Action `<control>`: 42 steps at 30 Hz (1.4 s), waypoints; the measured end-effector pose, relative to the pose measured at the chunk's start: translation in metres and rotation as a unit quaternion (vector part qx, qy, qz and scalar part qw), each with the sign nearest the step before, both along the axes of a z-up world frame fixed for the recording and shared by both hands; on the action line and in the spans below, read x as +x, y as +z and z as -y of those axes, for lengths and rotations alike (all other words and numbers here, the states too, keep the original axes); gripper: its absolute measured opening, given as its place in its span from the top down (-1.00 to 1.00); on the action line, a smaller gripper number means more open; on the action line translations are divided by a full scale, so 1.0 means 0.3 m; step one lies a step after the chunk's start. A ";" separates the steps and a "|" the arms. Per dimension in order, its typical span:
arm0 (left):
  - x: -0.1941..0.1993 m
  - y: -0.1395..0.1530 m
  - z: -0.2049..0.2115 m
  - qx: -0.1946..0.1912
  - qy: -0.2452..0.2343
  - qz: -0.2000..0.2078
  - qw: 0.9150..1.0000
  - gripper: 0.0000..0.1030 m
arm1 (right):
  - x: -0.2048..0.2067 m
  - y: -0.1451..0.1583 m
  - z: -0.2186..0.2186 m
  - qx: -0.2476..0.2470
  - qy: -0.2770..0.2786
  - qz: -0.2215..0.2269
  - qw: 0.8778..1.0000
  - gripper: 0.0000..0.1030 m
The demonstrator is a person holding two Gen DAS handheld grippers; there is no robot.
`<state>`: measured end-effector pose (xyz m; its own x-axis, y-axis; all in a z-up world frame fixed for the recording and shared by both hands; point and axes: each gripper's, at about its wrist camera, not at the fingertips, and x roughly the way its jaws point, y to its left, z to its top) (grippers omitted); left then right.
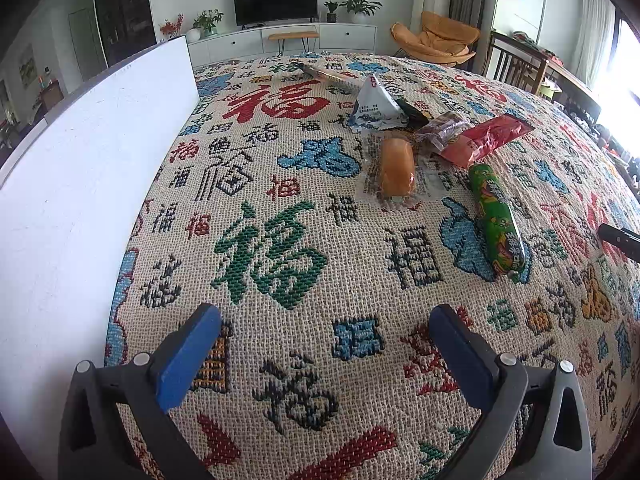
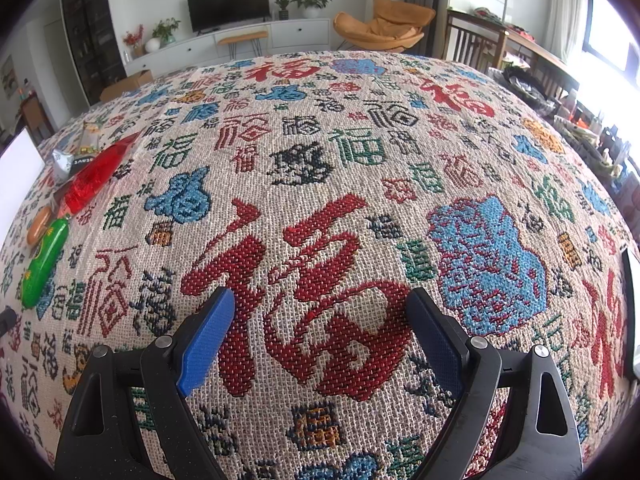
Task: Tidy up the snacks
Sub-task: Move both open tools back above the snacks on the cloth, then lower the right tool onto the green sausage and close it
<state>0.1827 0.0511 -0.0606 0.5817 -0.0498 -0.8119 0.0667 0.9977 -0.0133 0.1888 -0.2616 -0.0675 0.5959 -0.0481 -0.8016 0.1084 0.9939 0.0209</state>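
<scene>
Blue pads of our left claw (image 1: pixel 324 320) sit nearest the lens, spread wide with nothing between them, hovering over the woven cloth (image 1: pixel 280 360) that covers the desk. Ahead and to the right, the snacks lie in a loose cluster on that cloth: a green sausage stick (image 1: pixel 496 222) closest to us, a bun in a clear wrapper (image 1: pixel 396 168) just beside it to the left, a red packet (image 1: pixel 486 138) behind them, and a white triangular pouch (image 1: pixel 376 106) further back, with a long flat packet (image 1: pixel 328 74) beyond it. A white board (image 1: pixel 80 184) stands along the left edge of the desk. From the right wrist view, our right claw (image 2: pixel 322 304) is likewise wide and holds nothing, poised over a large red character in the cloth, well apart from the snacks, which we see at the far left.
</scene>
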 end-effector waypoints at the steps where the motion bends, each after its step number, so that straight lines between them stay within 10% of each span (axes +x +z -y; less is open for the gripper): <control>1: 0.001 0.000 0.001 0.000 0.000 0.000 1.000 -1.00 | 0.000 0.000 0.000 0.000 0.000 0.000 1.000 -0.75; 35: 0.001 0.001 0.001 0.000 0.000 -0.001 1.000 -1.00 | 0.000 -0.002 -0.008 -0.009 -0.006 -0.009 1.000 -0.71; 42: 0.001 0.001 0.000 0.000 0.000 -0.001 1.000 -1.00 | -0.031 0.225 -0.370 0.144 0.145 -0.007 0.979 -0.71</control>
